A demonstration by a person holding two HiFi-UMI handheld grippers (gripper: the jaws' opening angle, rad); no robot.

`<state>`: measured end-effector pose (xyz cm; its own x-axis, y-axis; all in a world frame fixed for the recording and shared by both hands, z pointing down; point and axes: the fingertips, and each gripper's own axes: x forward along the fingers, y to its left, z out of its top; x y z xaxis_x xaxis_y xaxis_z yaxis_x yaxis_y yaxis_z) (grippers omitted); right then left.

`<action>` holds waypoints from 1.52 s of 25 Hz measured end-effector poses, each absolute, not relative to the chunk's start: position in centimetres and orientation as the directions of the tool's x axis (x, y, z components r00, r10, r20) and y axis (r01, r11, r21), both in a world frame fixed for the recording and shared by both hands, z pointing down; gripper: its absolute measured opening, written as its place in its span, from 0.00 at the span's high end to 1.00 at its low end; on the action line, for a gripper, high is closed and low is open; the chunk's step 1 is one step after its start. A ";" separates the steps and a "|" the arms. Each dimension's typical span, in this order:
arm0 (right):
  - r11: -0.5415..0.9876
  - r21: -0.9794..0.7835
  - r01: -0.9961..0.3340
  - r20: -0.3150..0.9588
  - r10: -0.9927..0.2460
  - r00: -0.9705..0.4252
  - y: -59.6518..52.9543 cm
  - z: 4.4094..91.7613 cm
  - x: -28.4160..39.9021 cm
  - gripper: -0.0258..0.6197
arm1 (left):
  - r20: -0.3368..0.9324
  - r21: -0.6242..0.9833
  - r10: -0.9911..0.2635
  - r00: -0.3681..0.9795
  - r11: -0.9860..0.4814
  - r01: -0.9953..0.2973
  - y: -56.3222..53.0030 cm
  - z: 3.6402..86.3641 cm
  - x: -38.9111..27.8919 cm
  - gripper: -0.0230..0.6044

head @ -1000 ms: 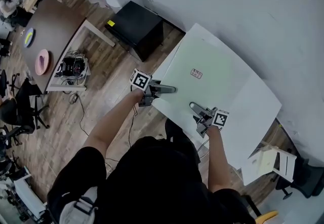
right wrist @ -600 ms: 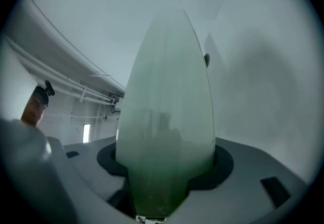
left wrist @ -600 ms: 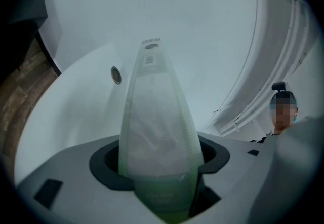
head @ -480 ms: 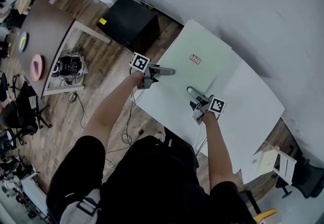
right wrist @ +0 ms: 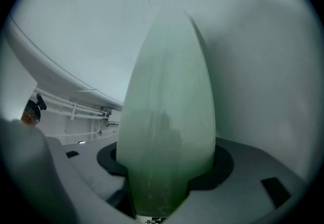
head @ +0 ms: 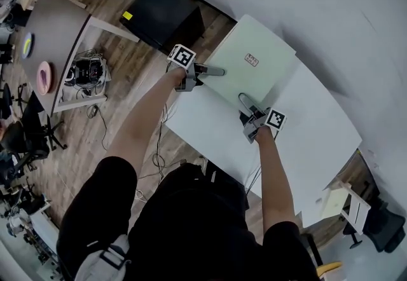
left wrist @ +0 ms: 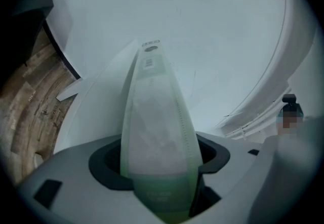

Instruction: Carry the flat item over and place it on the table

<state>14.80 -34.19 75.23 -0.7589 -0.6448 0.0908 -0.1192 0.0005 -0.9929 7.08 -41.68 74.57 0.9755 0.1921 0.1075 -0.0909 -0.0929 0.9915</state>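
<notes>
Over the white table's (head: 318,137) far end, pale green flat board (head: 270,76) gripped on two edges: left gripper (head: 213,70) clamped on its left edge, right gripper (head: 245,103) clamped on its near edge. Black cabinet (head: 162,19) nearby on floor.

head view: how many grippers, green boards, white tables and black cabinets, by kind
grippers: 2 (left gripper, right gripper)
pale green board: 1
white table: 1
black cabinet: 1
total: 5
</notes>
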 end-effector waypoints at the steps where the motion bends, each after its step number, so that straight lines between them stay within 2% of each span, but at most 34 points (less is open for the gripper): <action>1: -0.009 -0.993 -0.118 0.096 -0.646 -0.757 -34.4 75.6 14.8 0.48 | 0.109 0.992 0.192 0.975 -0.085 -0.094 -42.0 74.9 7.1 0.45; 6: -0.054 -0.994 -0.092 0.105 -0.659 -0.744 -35.4 76.2 14.6 0.48 | 0.126 0.991 0.195 0.973 -0.057 -0.117 -43.4 75.4 7.1 0.45; 12: -0.112 -0.983 -0.146 0.184 -0.645 -0.742 -35.5 76.6 14.8 0.48 | 0.183 0.983 0.191 0.964 -0.026 -0.182 -43.6 76.3 6.7 0.44; 17: -0.157 -0.979 -0.133 0.204 -0.680 -0.705 -35.5 76.1 14.9 0.46 | 0.239 0.971 0.198 0.951 -0.022 -0.239 -43.6 77.1 6.4 0.43; 26: -0.223 -0.935 -0.276 0.354 -0.635 -0.687 -34.0 76.6 16.1 0.42 | 0.276 0.961 0.204 0.939 -0.058 -0.269 -43.7 77.4 6.6 0.42; 29: -0.235 -0.898 -0.371 0.430 -0.646 -0.631 -33.6 76.6 18.1 0.41 | 0.284 0.959 0.196 0.938 -0.076 -0.275 -43.8 77.5 6.3 0.42; 34: -0.214 -0.875 -0.434 0.445 -0.710 -0.546 -35.3 76.1 20.7 0.42 | 0.290 0.956 0.175 0.941 -0.095 -0.277 -44.0 77.5 6.1 0.42; 38: -0.212 -0.817 -0.537 0.517 -0.683 -0.516 -36.1 77.3 20.6 0.42 | 0.302 0.952 0.196 0.933 -0.114 -0.284 -43.2 77.5 6.5 0.42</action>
